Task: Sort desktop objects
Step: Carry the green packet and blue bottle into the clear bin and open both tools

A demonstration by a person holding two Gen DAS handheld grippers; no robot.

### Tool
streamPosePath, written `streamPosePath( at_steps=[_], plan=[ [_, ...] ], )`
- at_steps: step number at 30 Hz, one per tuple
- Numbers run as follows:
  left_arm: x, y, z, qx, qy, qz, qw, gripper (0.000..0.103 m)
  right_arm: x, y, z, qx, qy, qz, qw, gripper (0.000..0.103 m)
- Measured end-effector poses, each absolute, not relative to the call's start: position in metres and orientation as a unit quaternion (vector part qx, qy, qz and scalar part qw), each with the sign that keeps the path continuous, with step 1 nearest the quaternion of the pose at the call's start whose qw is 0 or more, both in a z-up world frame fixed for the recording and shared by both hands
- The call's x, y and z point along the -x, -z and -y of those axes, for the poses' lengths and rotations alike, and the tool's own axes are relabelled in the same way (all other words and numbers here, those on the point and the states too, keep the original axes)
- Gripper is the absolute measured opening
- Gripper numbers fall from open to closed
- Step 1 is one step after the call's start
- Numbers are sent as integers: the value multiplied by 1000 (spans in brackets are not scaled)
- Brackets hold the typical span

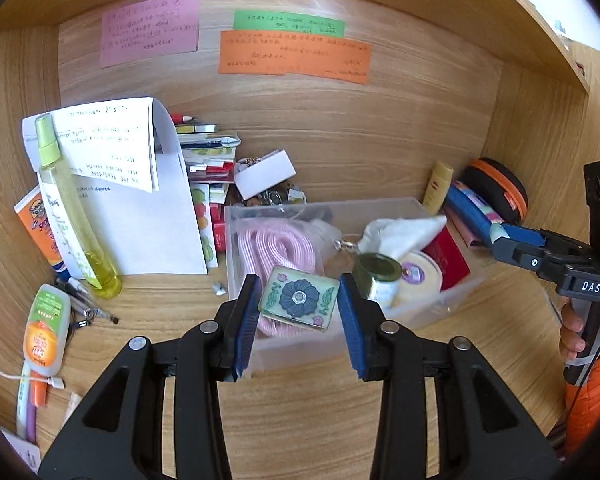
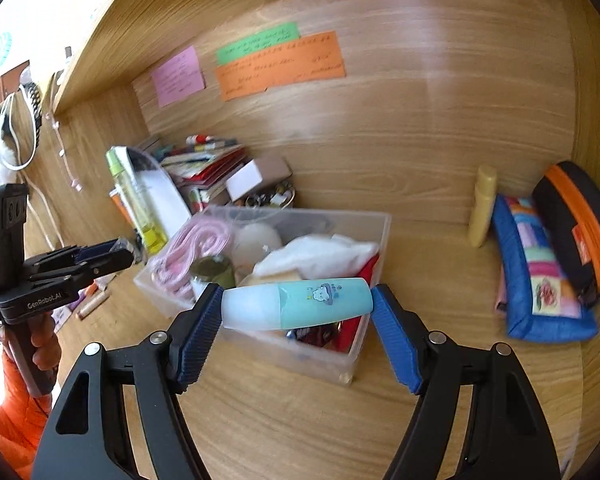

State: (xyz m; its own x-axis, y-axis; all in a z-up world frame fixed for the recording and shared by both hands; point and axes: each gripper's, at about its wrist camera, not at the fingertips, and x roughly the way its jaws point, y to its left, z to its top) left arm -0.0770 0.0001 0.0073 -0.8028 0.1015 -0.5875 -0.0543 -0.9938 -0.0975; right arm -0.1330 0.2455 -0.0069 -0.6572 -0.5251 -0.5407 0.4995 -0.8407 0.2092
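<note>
My left gripper [image 1: 299,300] is shut on a square glazed tile with a blue flower [image 1: 299,298], held above the near edge of a clear plastic bin [image 1: 456,298]. My right gripper [image 2: 296,306] is shut on a pale blue tube with a cloud print [image 2: 300,308], gripped end to end over the same clear bin [image 2: 380,236]. The bin holds a pink cord [image 1: 272,248], a green-lidded jar [image 1: 378,272], white cloth [image 1: 404,232] and a red box [image 1: 452,258]. In the left wrist view, the right gripper [image 1: 500,236] appears at the right edge.
A yellow spray bottle [image 1: 70,208], papers [image 1: 140,200], an orange sunscreen tube [image 1: 40,232] and pens lie left of the bin. A yellow tube [image 2: 482,210], a blue patchwork pouch [image 2: 540,280] and a black-orange case [image 2: 576,228] sit at right. Coloured notes [image 1: 292,52] hang on the back wall.
</note>
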Motion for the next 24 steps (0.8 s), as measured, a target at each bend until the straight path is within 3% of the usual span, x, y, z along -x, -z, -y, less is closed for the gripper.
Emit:
streamPosePath(
  at_steps=[24],
  plan=[
    [177,28,-9,380,-916,84,99,39,169,31,-209,-316,921,-28,227,72]
  ],
)
